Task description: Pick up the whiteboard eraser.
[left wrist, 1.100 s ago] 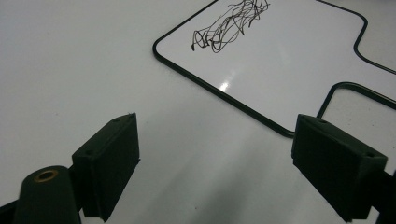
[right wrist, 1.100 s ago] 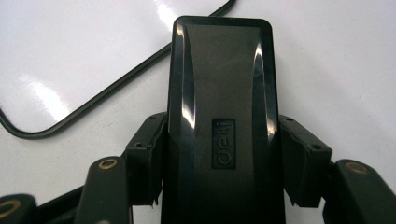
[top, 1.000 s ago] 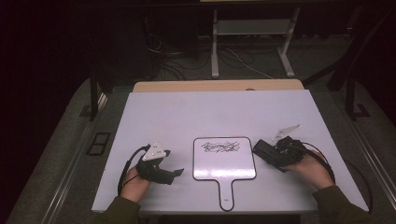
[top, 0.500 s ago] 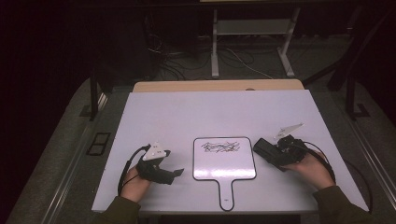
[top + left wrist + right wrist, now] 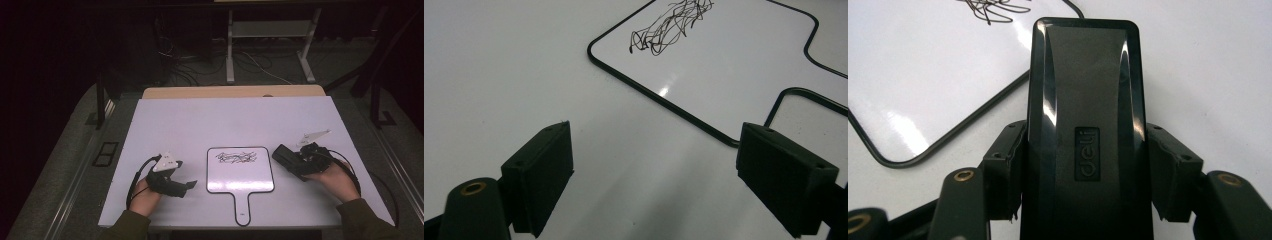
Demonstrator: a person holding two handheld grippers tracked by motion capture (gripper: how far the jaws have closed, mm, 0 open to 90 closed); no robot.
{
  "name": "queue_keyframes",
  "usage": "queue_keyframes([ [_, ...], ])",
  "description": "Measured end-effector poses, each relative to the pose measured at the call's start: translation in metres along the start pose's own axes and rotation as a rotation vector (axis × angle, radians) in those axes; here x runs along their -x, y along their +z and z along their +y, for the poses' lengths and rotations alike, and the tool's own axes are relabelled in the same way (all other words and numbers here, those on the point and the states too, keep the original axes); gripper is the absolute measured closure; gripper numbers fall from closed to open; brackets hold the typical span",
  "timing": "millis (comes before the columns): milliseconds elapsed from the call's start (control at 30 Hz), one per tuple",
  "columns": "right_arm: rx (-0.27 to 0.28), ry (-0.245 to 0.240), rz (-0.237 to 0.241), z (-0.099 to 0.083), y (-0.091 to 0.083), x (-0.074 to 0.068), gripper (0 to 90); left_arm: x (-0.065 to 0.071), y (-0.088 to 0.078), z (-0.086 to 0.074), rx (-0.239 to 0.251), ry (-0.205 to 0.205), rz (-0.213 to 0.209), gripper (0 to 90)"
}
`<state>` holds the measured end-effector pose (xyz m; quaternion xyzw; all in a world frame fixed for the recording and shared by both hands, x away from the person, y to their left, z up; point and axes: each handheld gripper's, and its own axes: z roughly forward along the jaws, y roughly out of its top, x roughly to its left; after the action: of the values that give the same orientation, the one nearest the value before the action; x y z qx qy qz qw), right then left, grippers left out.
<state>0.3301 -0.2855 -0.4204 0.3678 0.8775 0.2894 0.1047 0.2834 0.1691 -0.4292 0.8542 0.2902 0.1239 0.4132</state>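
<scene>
A small white handheld whiteboard (image 5: pixel 240 172) with a black rim and a handle lies flat at the table's near middle. A black scribble (image 5: pixel 236 158) covers its upper part. My right gripper (image 5: pixel 289 160) is to the right of the board, shut on a black whiteboard eraser (image 5: pixel 284 155) whose end points toward the board's right edge. In the right gripper view the eraser (image 5: pixel 1085 100) sits squeezed between both pads, over the table beside the board's corner (image 5: pixel 923 75). My left gripper (image 5: pixel 189 186) rests to the left of the board, open, with nothing between its jaws (image 5: pixel 654 185); the scribble (image 5: pixel 671 22) lies ahead of it.
The white table top (image 5: pixel 225 120) stretches far behind the board. A wooden strip (image 5: pixel 230 92) runs along its far edge. Dark floor, cables and a white stand (image 5: pixel 270 30) lie beyond the table.
</scene>
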Motion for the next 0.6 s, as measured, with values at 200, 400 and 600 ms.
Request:
queue_keyframes([
  [200, 0.027, 0.0, 0.001, 0.006, -0.005, 0.0, 38.9, 0.0, 0.001, 0.0, 0.013, -0.016, 0.001, 14.1],
  [400, 0.037, -0.01, 0.012, 0.011, -0.007, -0.002, 38.8, 0.0, 0.0, 0.0, 0.006, -0.011, 0.001, 14.1],
  [600, 0.052, -0.017, 0.026, 0.018, -0.007, -0.005, 38.8, 0.001, 0.001, 0.0, 0.01, -0.015, 0.003, 14.1],
])
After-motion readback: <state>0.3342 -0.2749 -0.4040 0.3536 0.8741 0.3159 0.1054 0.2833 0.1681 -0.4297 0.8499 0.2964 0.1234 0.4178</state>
